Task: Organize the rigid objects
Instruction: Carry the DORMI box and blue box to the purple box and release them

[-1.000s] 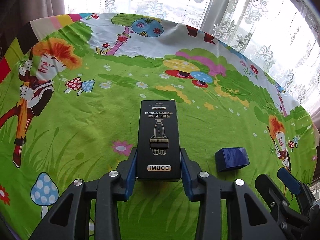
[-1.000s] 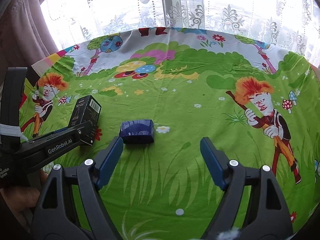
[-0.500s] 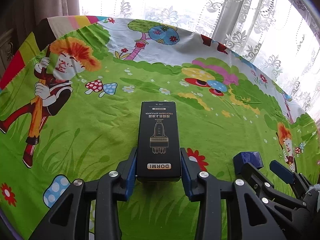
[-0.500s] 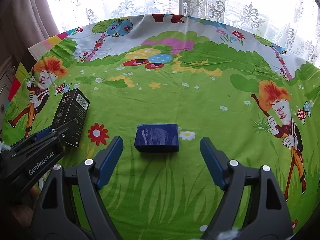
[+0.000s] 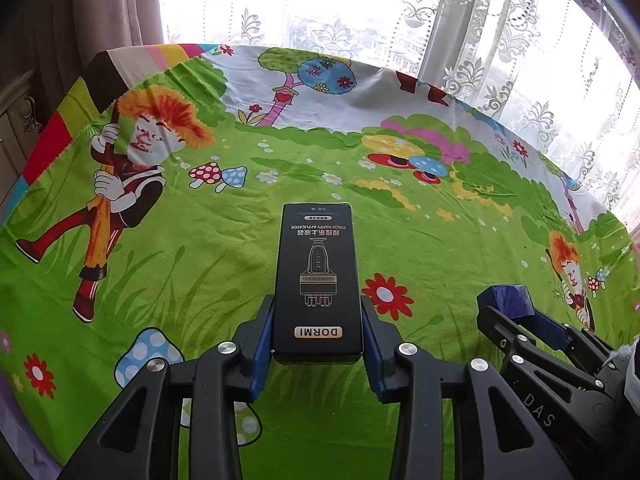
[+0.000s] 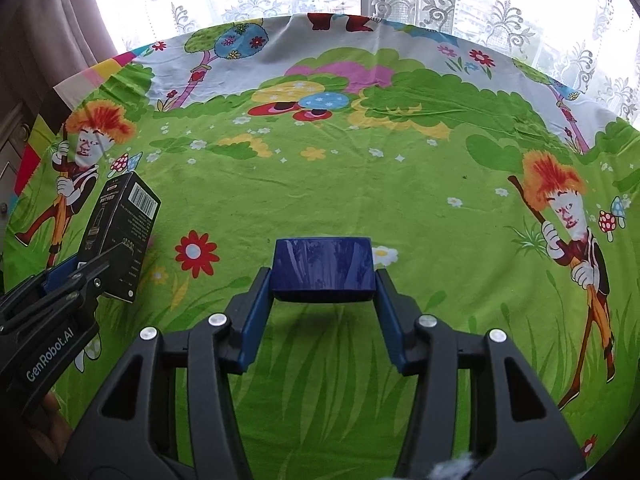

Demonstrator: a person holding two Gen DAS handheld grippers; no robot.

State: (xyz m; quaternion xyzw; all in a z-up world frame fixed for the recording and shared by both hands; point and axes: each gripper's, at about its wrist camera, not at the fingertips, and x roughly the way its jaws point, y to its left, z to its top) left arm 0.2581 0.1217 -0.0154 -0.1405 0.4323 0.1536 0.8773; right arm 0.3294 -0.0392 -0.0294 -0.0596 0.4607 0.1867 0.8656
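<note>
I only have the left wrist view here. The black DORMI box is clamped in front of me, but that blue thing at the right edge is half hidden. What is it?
Observer: A small dark blue box, seen whole from the right wrist camera, sitting between the right gripper pads.
Operator: Gripped, or just framed?
Observer: The right gripper's jaws have just been closing, and both pads now press its sides.
Operator: Anything on my black box that I miss?
Observer: Its far face carries a barcode.
Operator: Is it off the cloth?
Observer: The left gripper holds it tilted above the tablecloth; its lower end appears raised.
</note>
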